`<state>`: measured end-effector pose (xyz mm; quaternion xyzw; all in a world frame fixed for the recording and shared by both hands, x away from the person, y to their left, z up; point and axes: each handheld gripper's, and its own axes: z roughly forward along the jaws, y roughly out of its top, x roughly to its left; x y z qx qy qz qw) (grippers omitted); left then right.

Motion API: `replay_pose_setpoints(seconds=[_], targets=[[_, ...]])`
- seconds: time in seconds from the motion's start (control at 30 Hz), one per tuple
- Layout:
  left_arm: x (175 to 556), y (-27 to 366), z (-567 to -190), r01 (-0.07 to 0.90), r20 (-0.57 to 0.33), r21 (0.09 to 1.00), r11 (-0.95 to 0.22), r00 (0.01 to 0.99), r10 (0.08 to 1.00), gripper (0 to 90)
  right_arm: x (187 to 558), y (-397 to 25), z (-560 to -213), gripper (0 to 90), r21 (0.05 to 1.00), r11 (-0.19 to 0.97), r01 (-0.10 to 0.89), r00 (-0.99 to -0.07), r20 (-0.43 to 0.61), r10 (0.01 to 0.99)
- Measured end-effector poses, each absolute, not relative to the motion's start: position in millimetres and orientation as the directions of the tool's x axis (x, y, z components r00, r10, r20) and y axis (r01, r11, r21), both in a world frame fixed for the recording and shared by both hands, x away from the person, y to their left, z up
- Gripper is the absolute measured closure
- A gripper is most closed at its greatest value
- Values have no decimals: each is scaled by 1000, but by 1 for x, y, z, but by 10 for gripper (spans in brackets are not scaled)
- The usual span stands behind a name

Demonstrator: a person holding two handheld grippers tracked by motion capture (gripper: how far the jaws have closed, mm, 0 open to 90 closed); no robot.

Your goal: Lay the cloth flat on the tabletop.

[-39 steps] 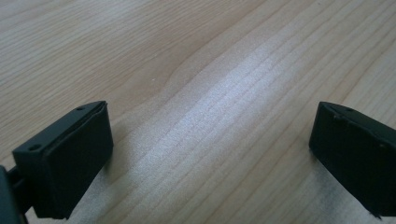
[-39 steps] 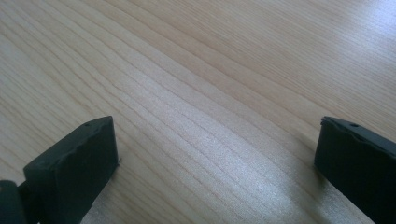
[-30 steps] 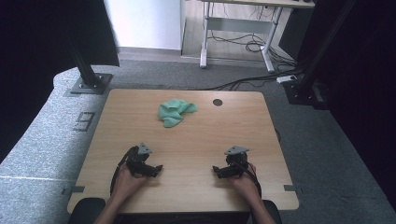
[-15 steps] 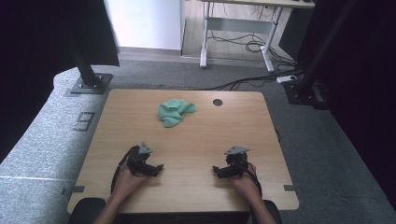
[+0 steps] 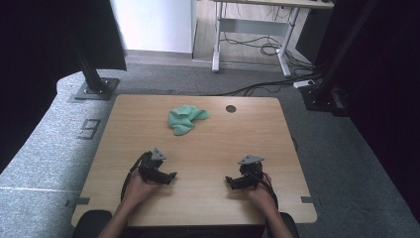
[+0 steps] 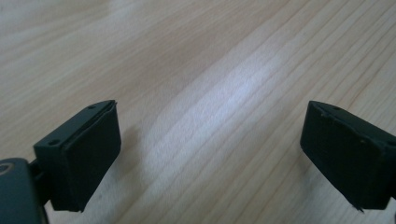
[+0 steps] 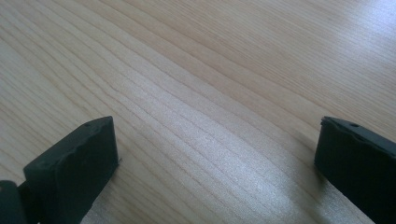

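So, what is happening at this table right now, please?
A person sits at the wooden table with one tongs tool in each hand. The left tongs and the right tongs both rest low near the front edge, jaws wide open and holding nothing. A crumpled green cloth lies farther back on the table, apart from both, untouched.

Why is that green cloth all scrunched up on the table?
The green cloth lies crumpled in a heap at the far side of the table, not spread flat. Nothing looks spilled or broken. Both hand-held grippers rest open near the front edge.
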<state>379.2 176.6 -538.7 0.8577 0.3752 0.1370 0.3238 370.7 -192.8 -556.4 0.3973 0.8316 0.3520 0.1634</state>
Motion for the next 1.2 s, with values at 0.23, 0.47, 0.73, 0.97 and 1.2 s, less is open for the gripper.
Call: replay_pose_setpoints(seconds=[0.23,0.47,0.73,0.97,1.2], targets=[[395,171,-528,551,-40,679,-485,687,725,80,371,-193,-556,0,715,437,546,-631,8,776],[416,164,-520,545,-42,685,-483,692,721,147,371,-193,-556,0,715,437,546,-631,8,776],[437,154,-509,527,-38,691,-495,709,704,224,371,-193,-556,0,715,436,546,-631,8,776],[456,146,-500,516,-33,702,-491,713,701,313,371,-193,-556,0,715,437,546,-631,8,776],[473,139,-492,516,-41,713,-475,707,706,406,371,-193,-556,0,715,436,546,-631,8,776]])
